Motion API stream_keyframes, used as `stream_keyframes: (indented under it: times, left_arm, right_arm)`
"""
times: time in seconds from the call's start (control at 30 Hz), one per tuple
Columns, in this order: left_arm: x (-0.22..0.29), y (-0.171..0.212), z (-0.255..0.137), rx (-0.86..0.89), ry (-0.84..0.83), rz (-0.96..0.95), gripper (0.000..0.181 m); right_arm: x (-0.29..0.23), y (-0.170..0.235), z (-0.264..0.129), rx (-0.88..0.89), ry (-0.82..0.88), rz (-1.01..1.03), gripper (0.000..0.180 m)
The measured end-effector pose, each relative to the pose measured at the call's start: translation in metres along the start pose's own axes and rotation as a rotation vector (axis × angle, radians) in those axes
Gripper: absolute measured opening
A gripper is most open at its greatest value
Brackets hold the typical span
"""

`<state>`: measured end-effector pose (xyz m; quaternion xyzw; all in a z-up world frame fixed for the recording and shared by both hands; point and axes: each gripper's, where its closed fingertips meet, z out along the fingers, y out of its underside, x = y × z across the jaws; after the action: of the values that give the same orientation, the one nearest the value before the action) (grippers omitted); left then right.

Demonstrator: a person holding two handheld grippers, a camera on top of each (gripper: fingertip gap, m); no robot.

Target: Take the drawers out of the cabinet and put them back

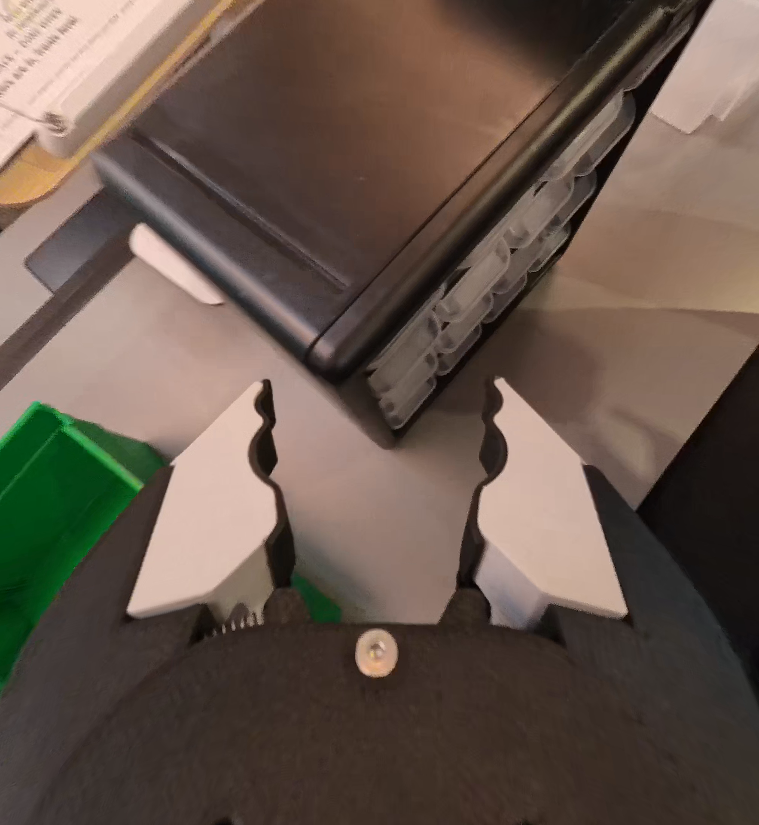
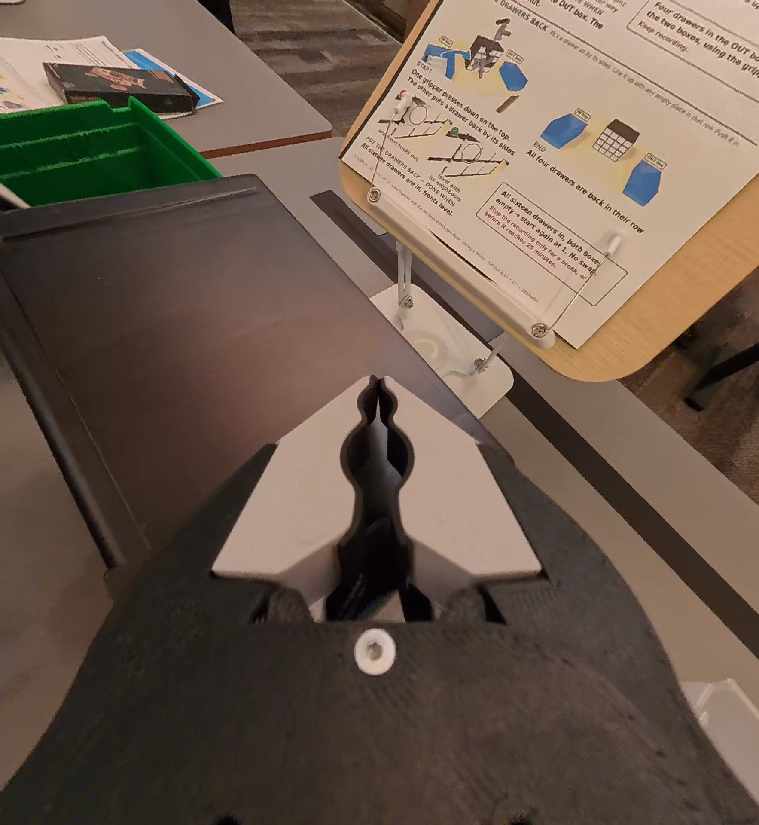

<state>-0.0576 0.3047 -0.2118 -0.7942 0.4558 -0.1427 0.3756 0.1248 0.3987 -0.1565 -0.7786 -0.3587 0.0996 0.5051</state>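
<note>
In my left wrist view, the left gripper [image 1: 379, 393] has its white fingers [image 1: 217, 504] spread wide apart with nothing between them. It hangs above the grey table [image 1: 368, 513], tilted down, its tips just short of the near corner of the black cabinet [image 1: 324, 178]. The cabinet's front faces right, and rows of clear drawers [image 1: 480, 303] sit in it, fronts roughly level as far as the blur lets me judge. A green bin [image 1: 34, 513] lies by my left finger, towards the table's left edge. A white stand foot [image 1: 167, 263] sits beyond the cabinet.

In my right wrist view, the right gripper [image 2: 378, 384] has its fingertips [image 2: 319, 486] closed together on nothing. It slopes down over the cabinet's flat black top [image 2: 167, 335], tips at or very near the surface; I cannot tell whether they touch. The green bin [image 2: 78, 152] stands behind the cabinet's far left corner. A wooden board with a printed instruction sheet [image 2: 591, 178] leans on a white stand [image 2: 435, 339] by the table's far edge. A dark small box [image 2: 118, 87] lies on papers on the next table. Something clear [image 2: 734, 732] shows at the lower right.
</note>
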Motion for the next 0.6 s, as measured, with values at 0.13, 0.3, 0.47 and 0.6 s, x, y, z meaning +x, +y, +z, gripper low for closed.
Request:
stream_keyframes:
  times: [0.13, 0.3, 0.47, 0.6]
  left_arm:
    - [-0.034, 0.014, -0.029, 0.024, -0.074, -0.062, 0.093]
    - [-0.044, 0.003, -0.053, 0.156, -0.088, -0.087, 0.09]
    - [-0.034, -0.04, -0.047, 0.242, -0.103, 0.04, 0.086]
    - [-0.035, -0.079, -0.035, 0.269, -0.106, 0.121, 0.083]
  right_arm:
    - [0.006, -0.006, -0.015, 0.013, 0.025, -0.014, 0.0]
    - [-0.022, -0.025, -0.037, 0.04, -0.029, -0.17, 0.0]
    - [-0.072, -0.027, -0.055, 0.035, -0.064, -0.398, 0.032]
    - [-0.116, -0.03, -0.051, 0.076, -0.053, -0.547, 0.039]
